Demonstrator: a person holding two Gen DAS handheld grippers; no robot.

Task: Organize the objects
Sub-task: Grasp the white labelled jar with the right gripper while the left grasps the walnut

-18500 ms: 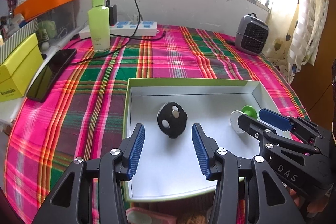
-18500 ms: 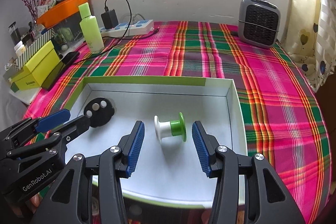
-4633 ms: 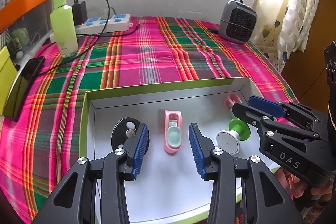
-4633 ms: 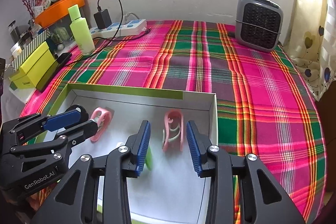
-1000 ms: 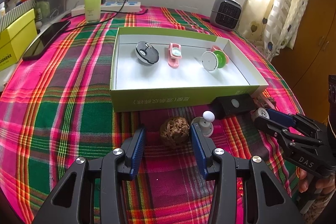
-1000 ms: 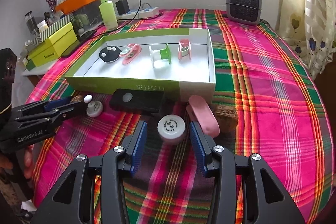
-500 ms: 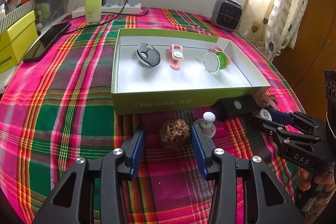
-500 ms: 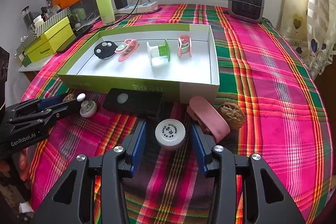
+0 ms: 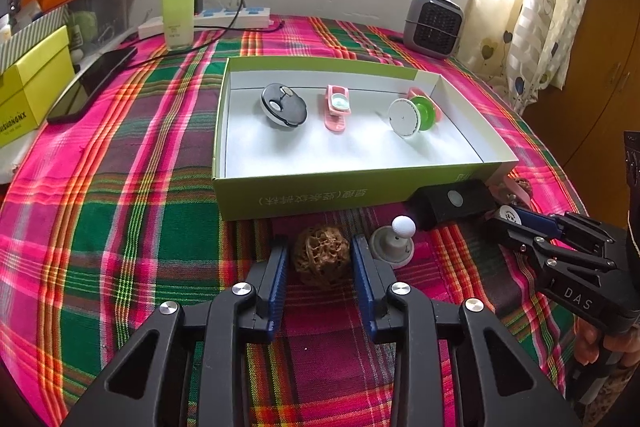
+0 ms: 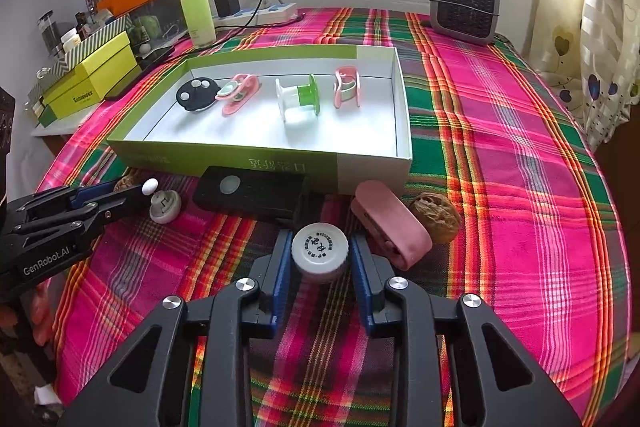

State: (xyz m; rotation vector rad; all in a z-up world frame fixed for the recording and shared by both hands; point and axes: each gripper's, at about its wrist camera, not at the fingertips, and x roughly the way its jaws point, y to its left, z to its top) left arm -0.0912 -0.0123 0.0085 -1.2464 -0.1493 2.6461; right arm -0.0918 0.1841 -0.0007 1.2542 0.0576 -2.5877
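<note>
Four items already lay inside the shallow green-and-white cardboard box [image 10: 368, 151] at mid-frame. Below it, the left hand-held gripper [image 9: 320, 263] narrowly bracketed a brown wrinkled walnut [image 9: 321, 259], the right hand-held gripper [image 10: 320, 259] a white round plastic cap [image 10: 320, 251]; several pieces remained on the desk

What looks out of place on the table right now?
Nothing is spilled or broken. Several things lie loose on the cloth in front of the box: a black case, pink clip, walnut and knob. Each gripper brackets one item: left, right.
</note>
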